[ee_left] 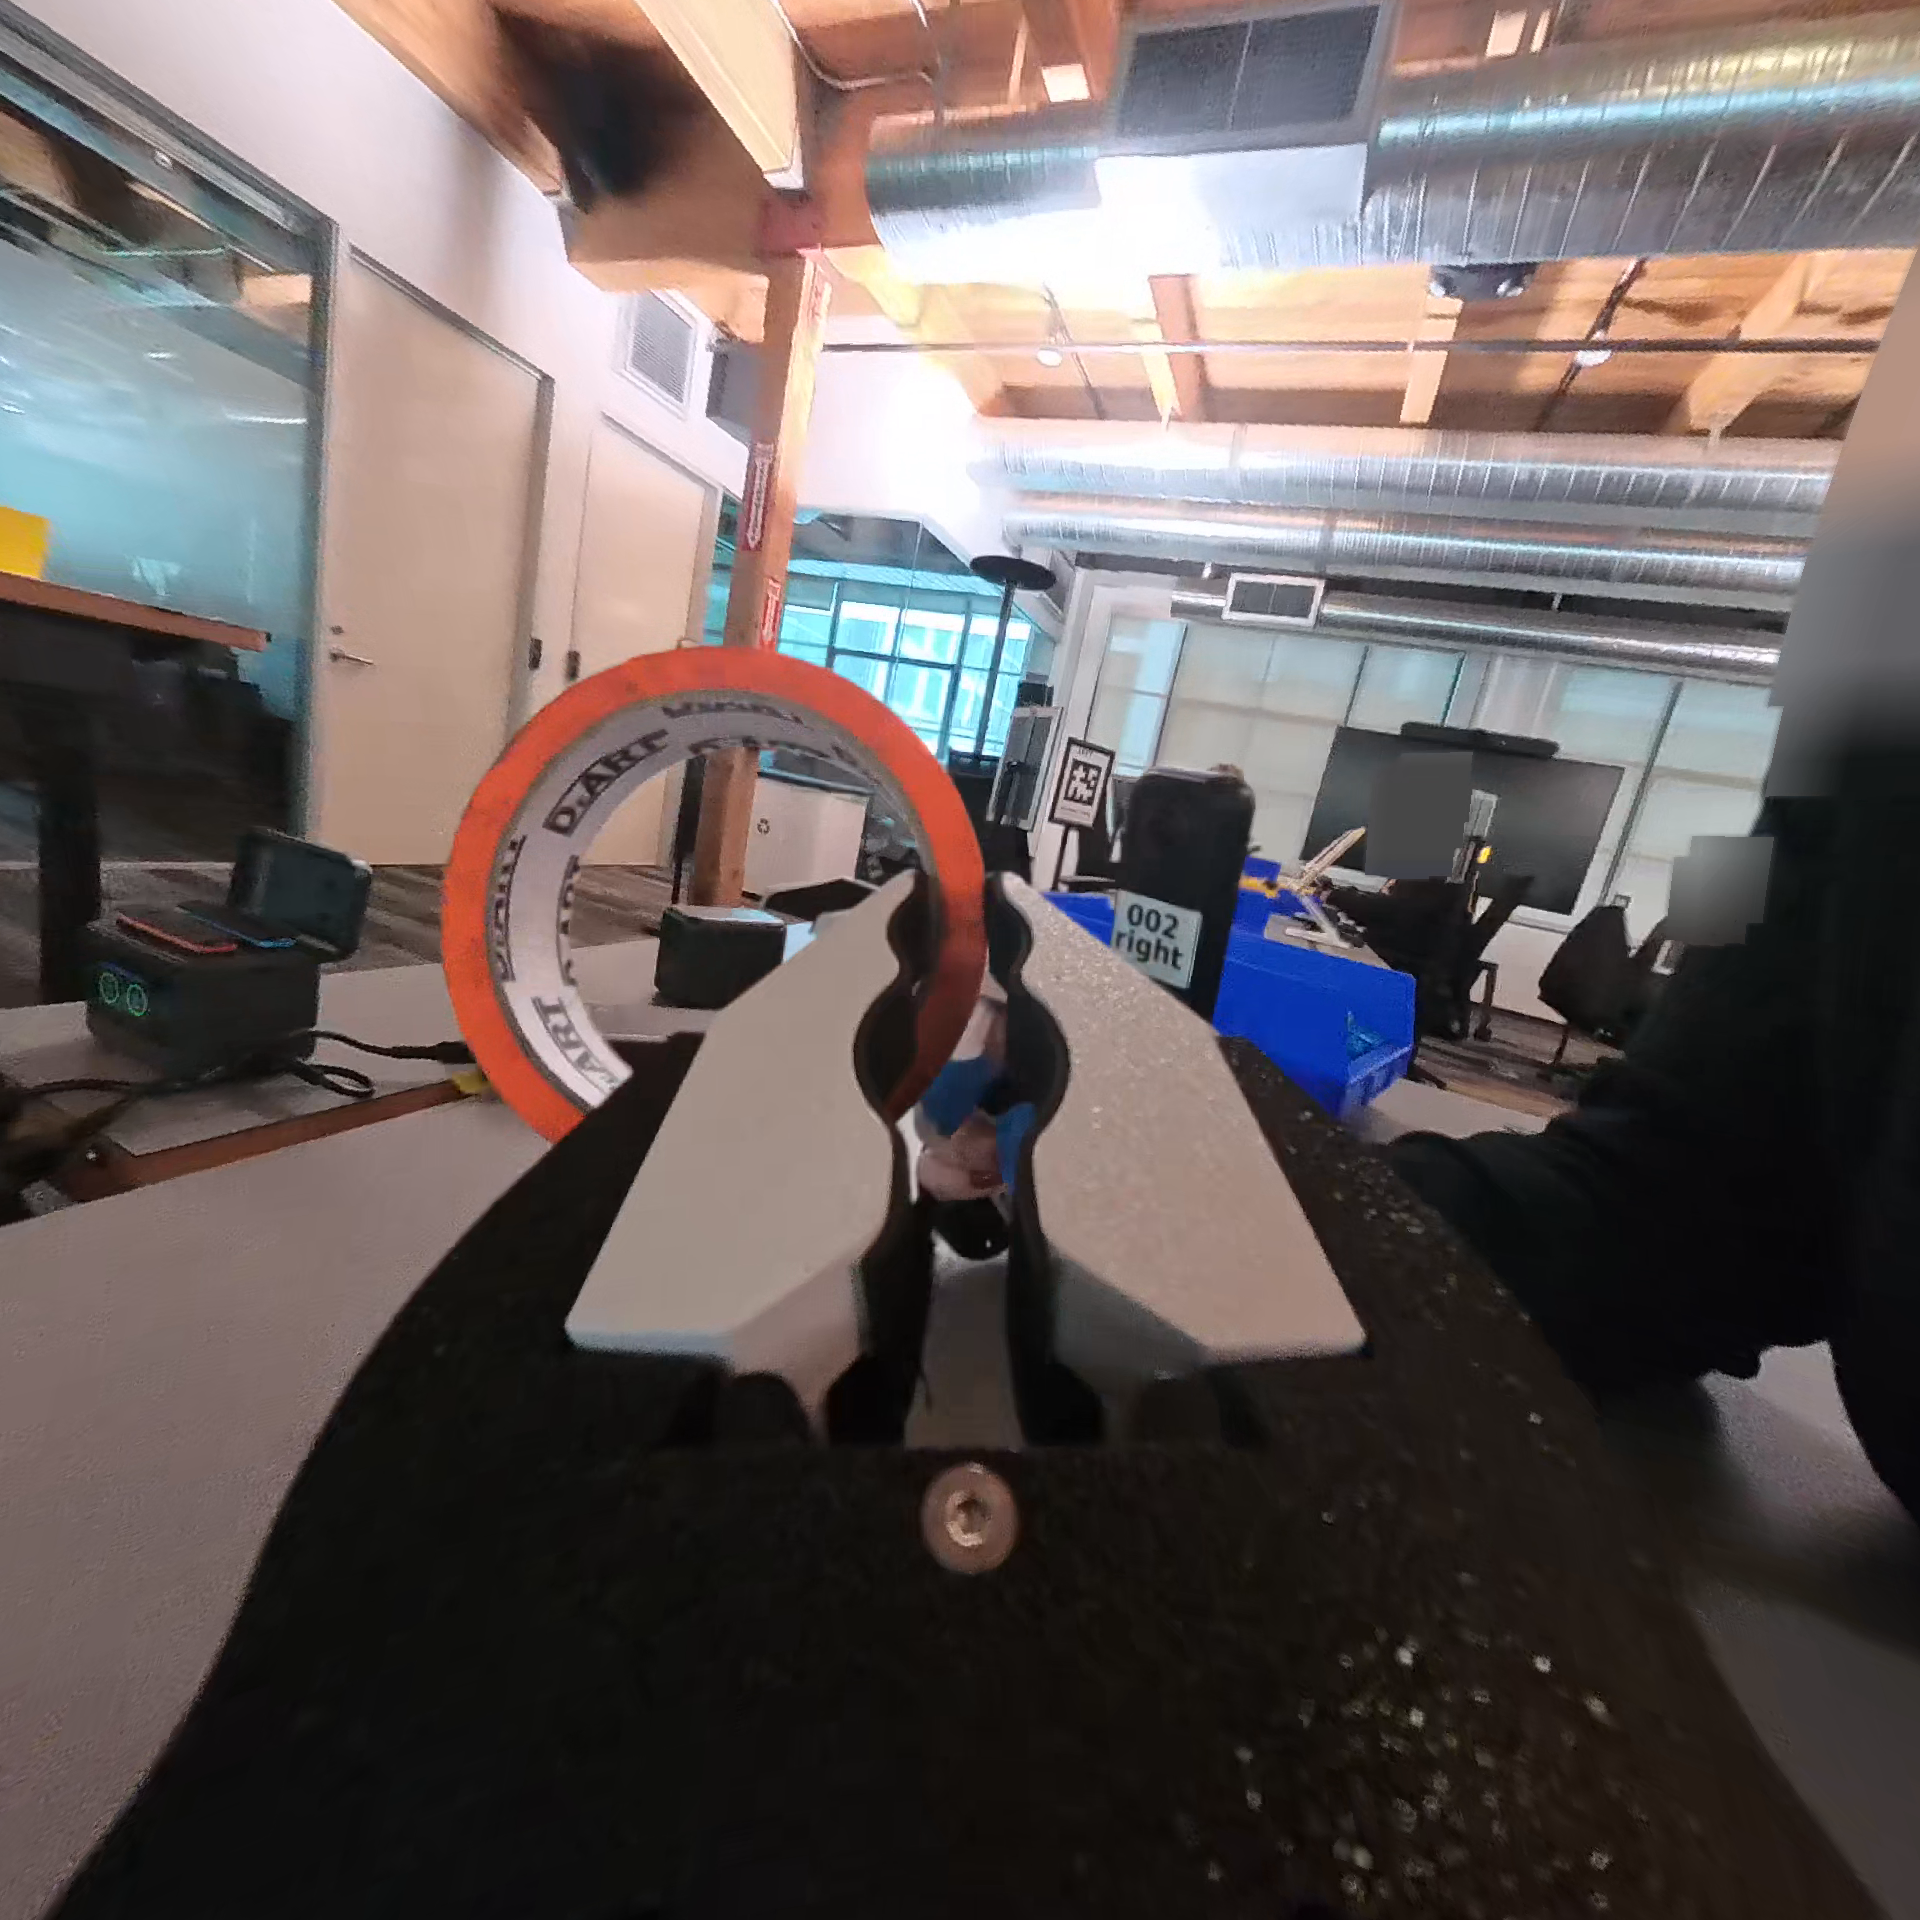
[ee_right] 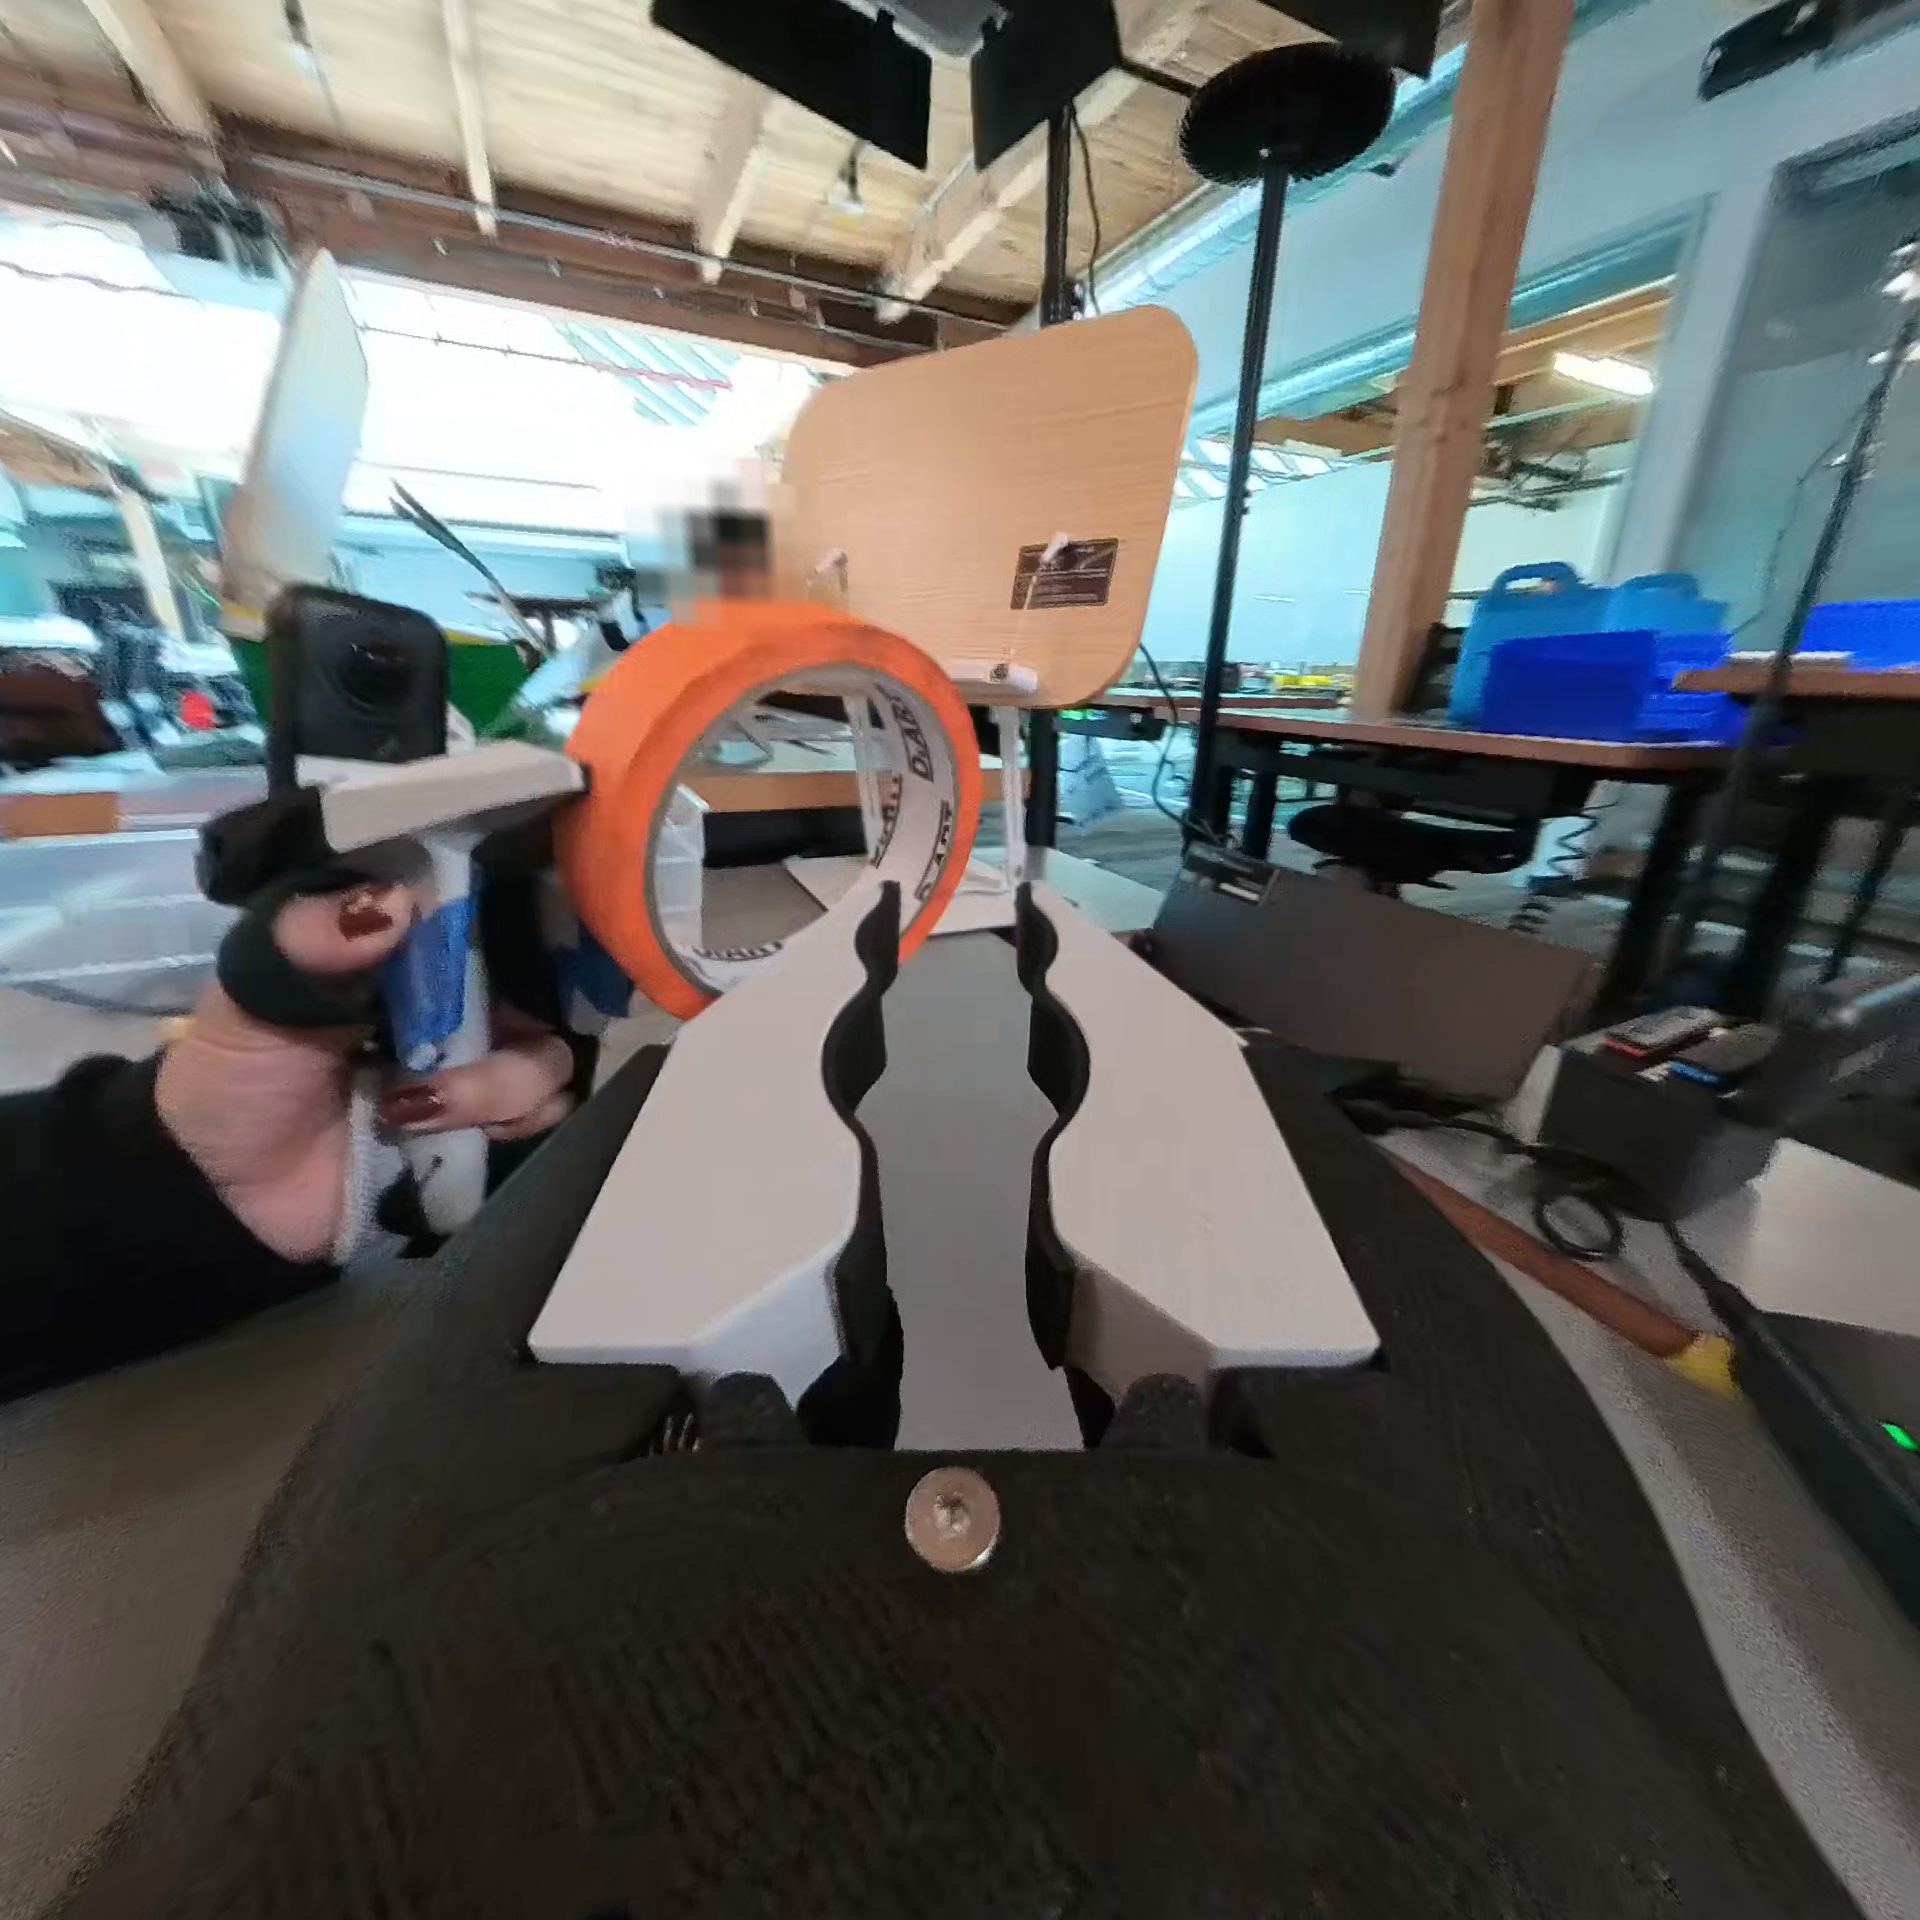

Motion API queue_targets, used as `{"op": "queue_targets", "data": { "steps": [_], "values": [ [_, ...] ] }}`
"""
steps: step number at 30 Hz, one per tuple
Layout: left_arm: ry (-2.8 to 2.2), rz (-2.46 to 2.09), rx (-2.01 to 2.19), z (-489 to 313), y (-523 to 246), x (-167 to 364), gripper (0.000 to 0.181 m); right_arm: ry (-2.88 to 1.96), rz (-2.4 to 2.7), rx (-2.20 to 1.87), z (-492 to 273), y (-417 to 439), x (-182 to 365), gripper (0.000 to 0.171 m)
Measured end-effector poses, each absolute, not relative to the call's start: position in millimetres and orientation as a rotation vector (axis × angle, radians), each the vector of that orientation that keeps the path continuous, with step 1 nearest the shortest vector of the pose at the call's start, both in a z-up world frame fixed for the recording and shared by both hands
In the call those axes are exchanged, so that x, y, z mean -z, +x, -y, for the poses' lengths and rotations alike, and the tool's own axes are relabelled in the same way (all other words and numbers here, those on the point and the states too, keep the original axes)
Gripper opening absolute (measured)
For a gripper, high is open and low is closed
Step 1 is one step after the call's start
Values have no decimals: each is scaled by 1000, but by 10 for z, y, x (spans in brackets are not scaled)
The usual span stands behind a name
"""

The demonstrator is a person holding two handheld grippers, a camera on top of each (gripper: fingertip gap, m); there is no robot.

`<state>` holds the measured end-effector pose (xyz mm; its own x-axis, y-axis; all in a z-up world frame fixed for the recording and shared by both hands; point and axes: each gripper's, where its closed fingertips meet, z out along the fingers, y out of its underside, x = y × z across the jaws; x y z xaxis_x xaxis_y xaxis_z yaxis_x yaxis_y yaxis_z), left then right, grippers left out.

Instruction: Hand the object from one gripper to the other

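Grey tabletop (ee_right: pixel 125 1538) and open workshop lie behind. One orange tape roll (ee_left: pixel 717 883) is pinched at mid-frame by the left gripper (ee_left: pixel 956 894). Beside it, the right gripper (ee_right: pixel 956 899) is held narrowly parted around nothing.

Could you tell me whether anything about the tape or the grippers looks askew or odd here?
Nothing stands out. The orange roll of tape is held upright in the air, its wall pinched by the left gripper, while the right gripper is open near its lower rim.
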<state>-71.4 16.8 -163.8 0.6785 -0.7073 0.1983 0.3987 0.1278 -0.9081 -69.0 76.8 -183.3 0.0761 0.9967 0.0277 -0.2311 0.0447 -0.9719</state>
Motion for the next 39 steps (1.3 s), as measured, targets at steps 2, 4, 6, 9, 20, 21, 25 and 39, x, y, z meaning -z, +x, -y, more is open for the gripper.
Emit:
{"op": "queue_targets", "data": {
  "steps": [2,4,6,9,20,21,25,39],
  "values": [
    [-1206,-337,826,-173,-685,1646,8,-1054,948,-1259,-858,-660,1792,32],
    [-1206,-357,931,-141,-625,1656,7,-1009,985,-1232,-836,-646,1780,36],
    [-1210,-389,1064,-101,-543,1683,7,-996,1086,-1240,-743,-696,1856,46],
    [-1215,-448,1252,-27,-394,1729,8,-1025,1125,-1324,-666,-746,1914,46],
    [-1311,-275,882,-364,-656,1827,69,-1178,1036,-970,-1116,-655,2008,9],
    [-1348,-302,770,-390,-665,1872,69,-1179,1026,-905,-1151,-648,2010,9],
    [-1519,-425,439,-520,-583,2130,54,-1141,1008,-695,-1195,-637,1987,9],
    [-1348,-272,730,-392,-721,1865,25,-1001,1110,-1353,-711,-666,1832,50]
  ]
}}
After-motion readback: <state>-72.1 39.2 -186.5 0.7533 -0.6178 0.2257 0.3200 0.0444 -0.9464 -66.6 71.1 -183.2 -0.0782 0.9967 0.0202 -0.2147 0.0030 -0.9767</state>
